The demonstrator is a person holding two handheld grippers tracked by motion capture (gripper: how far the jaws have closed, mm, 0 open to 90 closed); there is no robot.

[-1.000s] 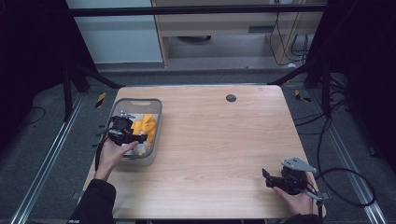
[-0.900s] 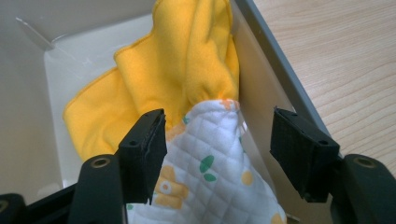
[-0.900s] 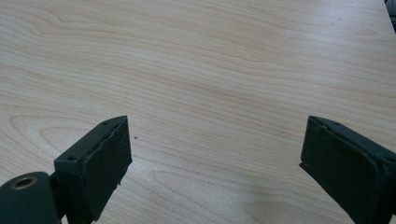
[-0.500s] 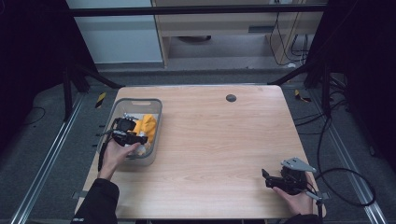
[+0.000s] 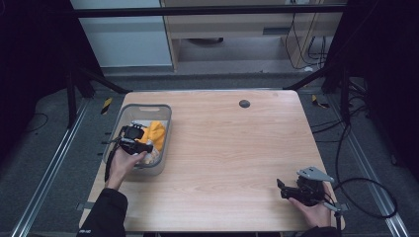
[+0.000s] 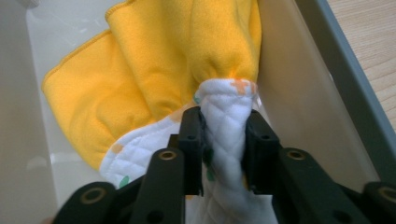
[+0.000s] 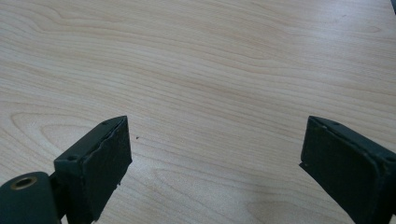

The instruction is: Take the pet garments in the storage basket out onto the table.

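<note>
A: High view. The left gripper (image 5: 141, 146) is sitting in the grey bin (image 5: 163, 109) at the table's (image 5: 237, 148) left edge, over the yellow cloth (image 5: 155, 133). Compared with a second ago, its jaws have just been closing, and the hand is barely shifting.

B: Left gripper view?

A: The jaws are pinching a fold of the white quilted cloth (image 6: 226, 128), pads pressing on both sides. That cloth is lying inside the bin, under and against the yellow one, near the right wall.

B: So the grab looks made; lifting out is probably next.

A: Right gripper view. The right gripper (image 7: 212, 158) is resting wide open over bare wood, holding nothing, well apart from the bin.
</note>
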